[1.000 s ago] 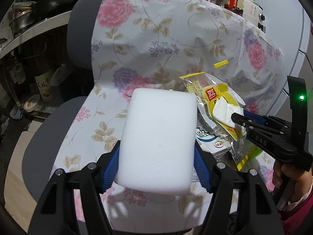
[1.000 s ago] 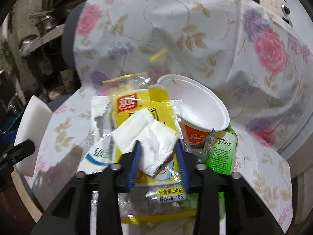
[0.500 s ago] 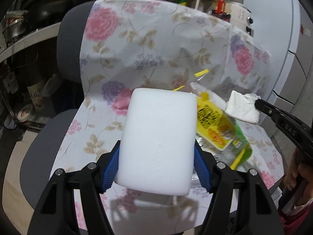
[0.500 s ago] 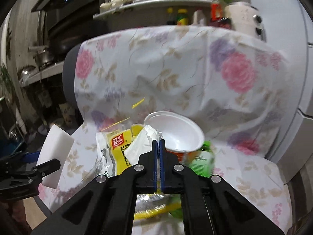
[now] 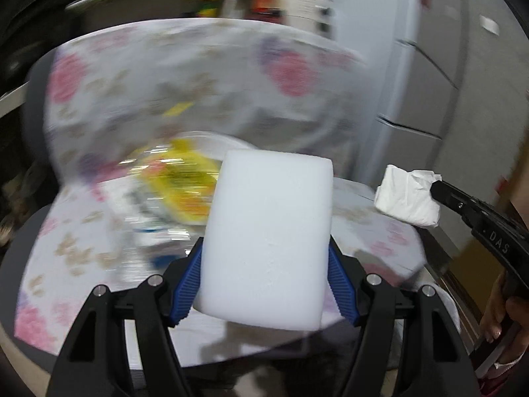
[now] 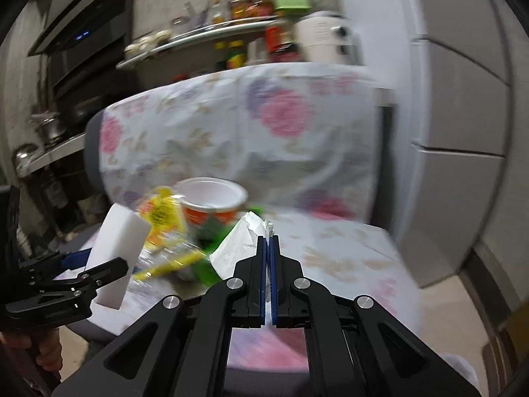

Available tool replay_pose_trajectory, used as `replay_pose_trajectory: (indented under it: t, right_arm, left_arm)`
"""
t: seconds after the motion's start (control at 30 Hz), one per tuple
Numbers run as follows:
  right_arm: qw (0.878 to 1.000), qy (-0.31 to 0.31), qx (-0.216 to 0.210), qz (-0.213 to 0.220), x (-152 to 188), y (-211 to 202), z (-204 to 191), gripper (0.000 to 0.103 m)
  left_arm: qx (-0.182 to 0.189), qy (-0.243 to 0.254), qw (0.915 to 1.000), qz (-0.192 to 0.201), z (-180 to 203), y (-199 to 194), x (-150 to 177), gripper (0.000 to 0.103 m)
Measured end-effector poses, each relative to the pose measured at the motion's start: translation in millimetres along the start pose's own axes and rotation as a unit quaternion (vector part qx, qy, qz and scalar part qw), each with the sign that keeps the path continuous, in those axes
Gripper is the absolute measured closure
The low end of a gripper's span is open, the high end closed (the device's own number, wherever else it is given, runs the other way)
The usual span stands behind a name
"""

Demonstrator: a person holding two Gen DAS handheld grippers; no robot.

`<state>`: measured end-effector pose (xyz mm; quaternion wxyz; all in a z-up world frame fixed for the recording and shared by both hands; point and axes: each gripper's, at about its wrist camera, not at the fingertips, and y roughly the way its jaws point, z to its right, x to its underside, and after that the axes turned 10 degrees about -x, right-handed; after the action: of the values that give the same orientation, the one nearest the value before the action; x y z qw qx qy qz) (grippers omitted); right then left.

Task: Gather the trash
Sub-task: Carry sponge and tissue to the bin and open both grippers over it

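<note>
My left gripper [image 5: 264, 261] is shut on a white foam block [image 5: 267, 231] and holds it upright above the chair seat; the block also shows in the right wrist view [image 6: 117, 251]. My right gripper [image 6: 268, 241] is shut on a crumpled white tissue [image 6: 239, 246], lifted off the seat; the tissue also shows at the right of the left wrist view [image 5: 408, 198]. On the seat lie a yellow snack wrapper [image 6: 162, 215], a white and orange paper bowl [image 6: 211, 198] and a green packet [image 6: 211, 231], all blurred.
The trash lies on an office chair draped with a floral cloth [image 6: 248, 125]. A grey fridge [image 6: 463, 115] stands to the right. A shelf with bottles [image 6: 231, 26] and dark kitchen shelving [image 6: 66, 99] are behind and to the left.
My right gripper closed on the tissue, lifted it off the yellow wrapper and pulled back to the right. My left gripper kept the foam block and swung right and back.
</note>
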<state>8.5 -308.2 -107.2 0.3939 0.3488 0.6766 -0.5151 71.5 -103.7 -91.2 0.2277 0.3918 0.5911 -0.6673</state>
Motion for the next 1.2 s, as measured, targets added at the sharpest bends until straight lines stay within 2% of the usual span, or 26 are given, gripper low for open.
replay_pose_trajectory:
  t: [0.1,0.2,0.33,0.43,0.5,0.63,0.73,0.9,0.97,1.03,1.17,1.2]
  right_arm:
    - [0.999,0.015,0.051,0.001,20,-37,30,0.101]
    - [0.994,0.038,0.105,0.002,44,-74,62,0.101]
    - [0.982,0.063,0.18,0.005,78,-119,98,0.101]
    - [0.971,0.08,0.223,0.005,103,-140,117,0.101]
    - [0.963,0.102,0.249,-0.004,125,-150,136,0.101]
    - [0.952,0.148,0.268,-0.029,163,-147,167,0.1]
    - [0.945,0.171,0.276,-0.041,182,-142,185,0.1]
    - [0.933,0.207,0.288,-0.054,205,-131,214,0.099]
    - [0.929,0.218,0.29,-0.067,213,-123,226,0.095]
    - [0.925,0.233,0.29,-0.08,220,-116,236,0.095]
    - [0.921,0.253,0.285,-0.083,226,-115,241,0.077]
    - [0.921,0.252,0.286,-0.084,226,-116,240,0.076]
  left_arm:
    - [0.047,0.043,0.998,-0.001,55,5,10,0.037]
    - [0.09,0.09,0.9918,0.007,110,10,24,0.036]
    - [0.15,0.129,0.9801,0.017,177,17,43,0.036]
    - [0.181,0.157,0.9707,0.023,219,23,58,0.036]
    - [0.204,0.182,0.9619,0.012,248,30,71,0.036]
    - [0.246,0.209,0.9459,-0.032,293,48,94,0.036]
    - [0.258,0.221,0.9393,-0.047,313,59,102,0.035]
    - [0.267,0.228,0.9342,-0.063,334,77,103,0.032]
    - [0.267,0.23,0.9327,-0.075,341,86,102,0.024]
    - [0.265,0.235,0.932,-0.08,345,91,103,0.023]
    - [0.261,0.241,0.9313,-0.082,347,95,103,0.022]
    - [0.26,0.24,0.9317,-0.082,345,95,103,0.022]
